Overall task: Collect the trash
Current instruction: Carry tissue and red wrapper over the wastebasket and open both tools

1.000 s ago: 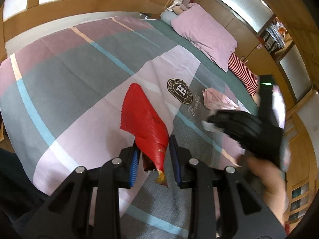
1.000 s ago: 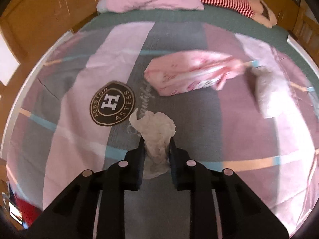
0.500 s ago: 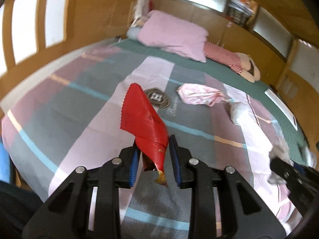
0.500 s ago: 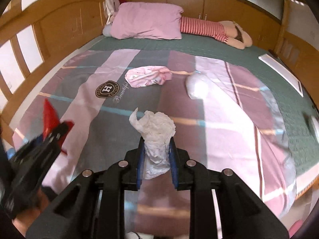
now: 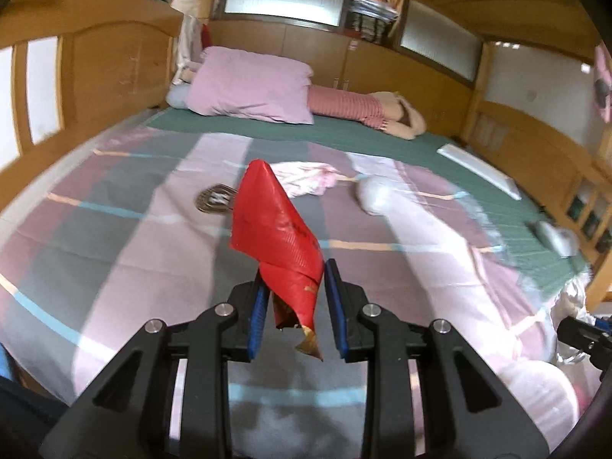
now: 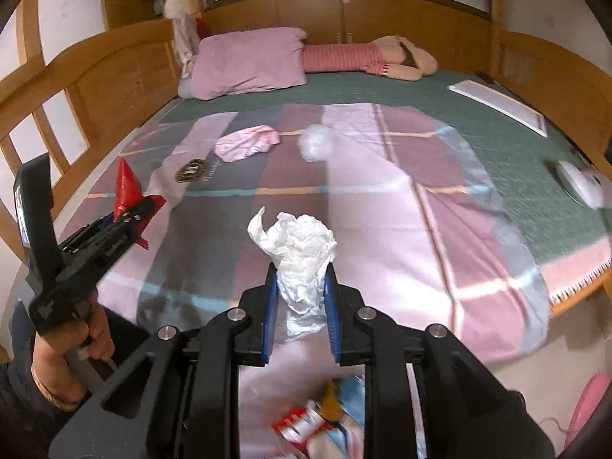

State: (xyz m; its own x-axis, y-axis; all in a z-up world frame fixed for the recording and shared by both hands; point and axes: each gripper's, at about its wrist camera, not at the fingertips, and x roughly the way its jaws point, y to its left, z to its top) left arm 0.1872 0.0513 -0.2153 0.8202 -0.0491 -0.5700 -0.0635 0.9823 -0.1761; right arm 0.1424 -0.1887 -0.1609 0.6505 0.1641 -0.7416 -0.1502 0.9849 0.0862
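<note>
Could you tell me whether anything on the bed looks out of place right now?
Yes. A crumpled pink wrapper and a clear plastic bag lie loose mid-quilt, litter on an otherwise made bed. The left gripper holds a red wrapper, the right gripper a white tissue.

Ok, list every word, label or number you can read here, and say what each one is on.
"H": middle of the round dark emblem printed on the bedspread; its ring lettering is too blurred to read.
Cursive word beside the emblem: unreadable.
Print on the red wrapper: too blurred.
White lettering on the left gripper body: too small.
Colourful packets at bottom: blurred.
</note>
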